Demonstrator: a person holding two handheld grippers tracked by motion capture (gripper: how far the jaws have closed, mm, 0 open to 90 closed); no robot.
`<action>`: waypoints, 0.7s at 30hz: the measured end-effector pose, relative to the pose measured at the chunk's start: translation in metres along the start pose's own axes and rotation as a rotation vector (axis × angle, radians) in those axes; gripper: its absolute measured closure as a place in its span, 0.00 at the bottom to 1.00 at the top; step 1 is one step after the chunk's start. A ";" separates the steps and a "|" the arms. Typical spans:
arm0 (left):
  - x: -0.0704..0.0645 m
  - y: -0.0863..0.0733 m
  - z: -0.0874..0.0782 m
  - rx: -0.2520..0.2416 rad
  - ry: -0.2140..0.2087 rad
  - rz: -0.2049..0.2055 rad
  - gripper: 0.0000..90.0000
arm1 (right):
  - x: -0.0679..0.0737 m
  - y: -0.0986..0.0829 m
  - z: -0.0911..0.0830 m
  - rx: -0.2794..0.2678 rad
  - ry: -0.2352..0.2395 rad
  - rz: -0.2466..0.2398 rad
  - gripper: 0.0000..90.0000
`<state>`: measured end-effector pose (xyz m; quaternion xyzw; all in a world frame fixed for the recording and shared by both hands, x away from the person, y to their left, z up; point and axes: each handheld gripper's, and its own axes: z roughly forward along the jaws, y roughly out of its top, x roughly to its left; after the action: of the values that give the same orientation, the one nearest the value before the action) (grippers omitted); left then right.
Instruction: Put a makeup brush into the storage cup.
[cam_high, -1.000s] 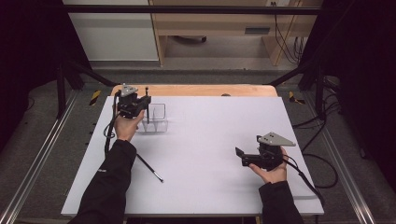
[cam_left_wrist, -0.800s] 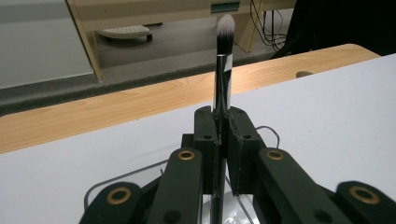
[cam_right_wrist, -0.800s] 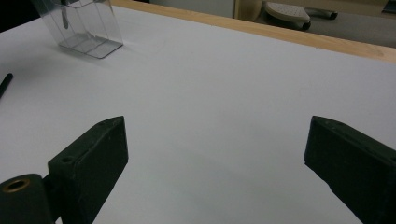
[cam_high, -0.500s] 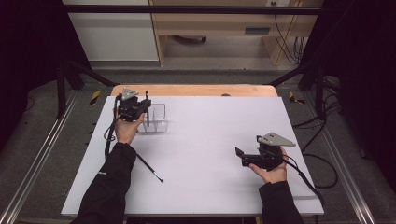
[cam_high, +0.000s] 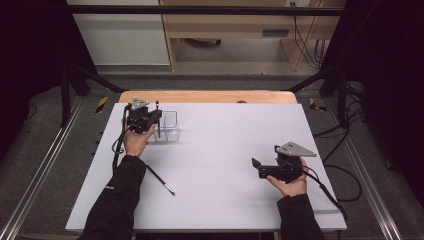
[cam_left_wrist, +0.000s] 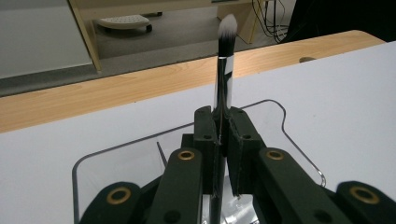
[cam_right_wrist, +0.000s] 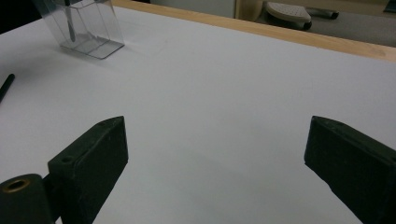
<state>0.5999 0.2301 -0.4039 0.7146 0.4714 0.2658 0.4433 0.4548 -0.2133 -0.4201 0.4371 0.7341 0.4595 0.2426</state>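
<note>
High view, left to right. Your left hand (cam_high: 134, 141) sits in the upper left part of the frame, holding the left gripper (cam_high: 141, 117) at the near-left side of a clear container (cam_high: 168, 126). The container stands on the white surface (cam_high: 220, 150), close to its far left corner.

Left gripper view: your fingers (cam_left_wrist: 239, 140) are pressed together on the handle of a makeup brush (cam_left_wrist: 224, 70), no gap between them. The brush stands upright. Its white-tipped bristles point up at the top centre of the frame, and the shiny metal collar sits just above the fingers. The handle runs down between the fingers toward the container (cam_left_wrist: 275, 109), whose curved clear rim shows behind and to both sides of them. Whether the lower end touches the container floor cannot be told.

High view, lower left of centre: a thin black stick (cam_high: 161, 181) lies flat on the surface, near your left sleeve, well apart from the container.

Right part of the frame: your right hand (cam_high: 290, 184) holds the right gripper (cam_high: 258, 169) low over bare surface, pointing left.

Right gripper view: its fingers (cam_right_wrist: 93, 154) are spread wide, nothing between them. The container (cam_right_wrist: 86, 28) appears at the upper left of that frame, with a dark handle inside it.
</note>
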 end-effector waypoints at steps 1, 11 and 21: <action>0.000 0.000 0.000 0.002 0.000 0.002 0.92 | 0.000 0.000 0.000 0.000 0.000 0.000 0.07; 0.001 0.000 -0.001 0.006 -0.009 -0.004 0.89 | 0.000 0.000 0.000 -0.001 0.002 0.001 0.07; -0.001 0.006 -0.016 -0.041 -0.022 -0.002 0.76 | 0.001 0.001 -0.001 -0.002 0.002 0.002 0.07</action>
<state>0.5898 0.2342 -0.3909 0.7079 0.4613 0.2672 0.4634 0.4542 -0.2130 -0.4189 0.4370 0.7335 0.4609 0.2420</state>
